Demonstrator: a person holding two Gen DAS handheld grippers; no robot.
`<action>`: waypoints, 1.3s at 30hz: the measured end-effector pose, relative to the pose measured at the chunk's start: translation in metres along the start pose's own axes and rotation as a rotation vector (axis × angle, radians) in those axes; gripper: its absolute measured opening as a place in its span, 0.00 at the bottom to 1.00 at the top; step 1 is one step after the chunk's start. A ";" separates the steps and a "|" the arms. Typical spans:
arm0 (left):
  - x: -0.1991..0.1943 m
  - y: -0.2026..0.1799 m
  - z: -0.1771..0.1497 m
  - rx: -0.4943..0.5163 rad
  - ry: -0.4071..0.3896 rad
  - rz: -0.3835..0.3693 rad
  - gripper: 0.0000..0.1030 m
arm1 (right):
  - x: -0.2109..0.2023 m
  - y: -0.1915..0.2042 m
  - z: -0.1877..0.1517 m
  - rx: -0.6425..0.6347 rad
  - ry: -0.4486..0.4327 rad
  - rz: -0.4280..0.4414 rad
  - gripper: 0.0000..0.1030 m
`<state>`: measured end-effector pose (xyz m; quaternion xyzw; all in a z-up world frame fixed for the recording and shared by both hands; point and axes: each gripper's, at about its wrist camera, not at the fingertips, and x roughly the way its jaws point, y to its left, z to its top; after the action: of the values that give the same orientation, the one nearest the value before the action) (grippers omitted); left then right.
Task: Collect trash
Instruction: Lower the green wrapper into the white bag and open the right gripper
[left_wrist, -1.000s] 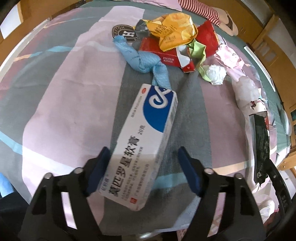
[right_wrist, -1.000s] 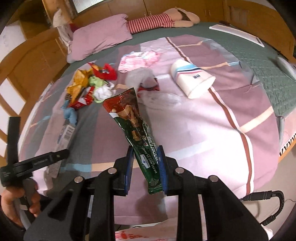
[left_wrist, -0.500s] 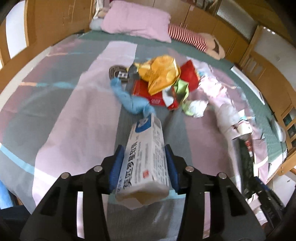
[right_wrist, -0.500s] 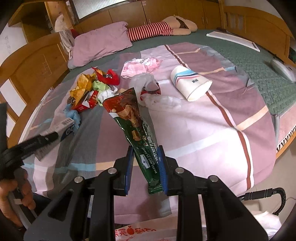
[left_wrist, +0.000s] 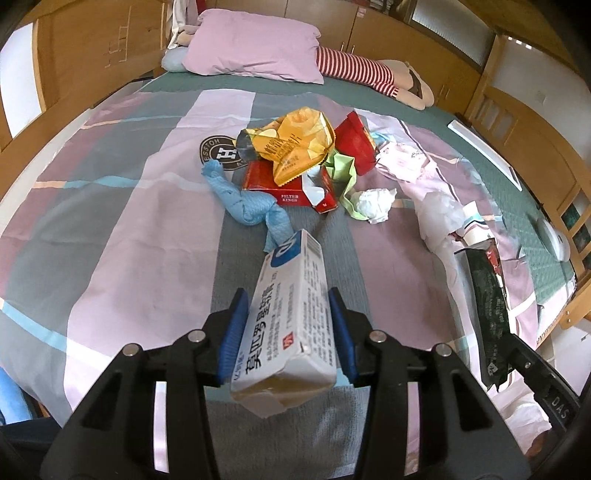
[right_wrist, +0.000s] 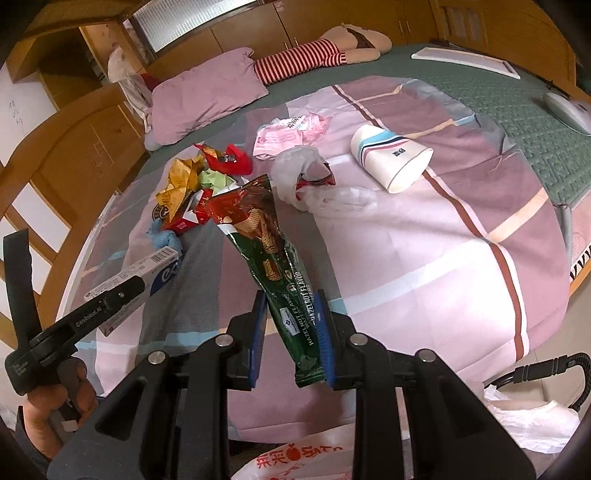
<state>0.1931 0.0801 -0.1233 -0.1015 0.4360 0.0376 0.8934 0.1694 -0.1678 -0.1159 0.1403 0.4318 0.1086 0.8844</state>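
My left gripper (left_wrist: 286, 325) is shut on a white and blue medicine box (left_wrist: 291, 317), held lifted above the bedspread (left_wrist: 110, 229); the same medicine box (right_wrist: 133, 277) shows at the left of the right wrist view. A green wafer wrapper (right_wrist: 273, 258) hangs up and forward from my right gripper (right_wrist: 290, 325), which is shut on its lower end. Beyond lies a heap of trash: a yellow snack bag (left_wrist: 295, 144), a red cigarette pack (left_wrist: 284, 184), a twisted blue cloth (left_wrist: 247, 199) and a crumpled white tissue (left_wrist: 373, 203).
A paper cup (right_wrist: 391, 162) lies on its side on the bedspread, with a pink wrapper (right_wrist: 288, 133) and clear plastic (right_wrist: 317, 184) nearby. A pink pillow (left_wrist: 255, 48) and striped plush sit at the headboard. A white plastic bag (right_wrist: 295, 458) lies below the bed edge.
The left jaws closed on the medicine box and lifted it off the bedspread, the view tilting up toward the headboard. The right gripper kept holding the green wrapper, nearly still.
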 end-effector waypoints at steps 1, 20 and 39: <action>0.000 -0.001 0.000 0.003 -0.001 0.003 0.43 | 0.000 0.001 0.000 0.000 -0.001 0.002 0.26; -0.025 -0.011 0.000 0.028 -0.107 -0.131 0.43 | -0.080 0.015 0.014 -0.079 -0.155 0.100 0.26; -0.066 -0.046 -0.061 0.062 -0.109 -0.392 0.43 | -0.132 -0.041 -0.078 -0.316 0.057 0.005 0.57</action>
<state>0.1122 0.0239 -0.1007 -0.1549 0.3599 -0.1452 0.9085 0.0305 -0.2358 -0.0795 -0.0028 0.4337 0.1813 0.8826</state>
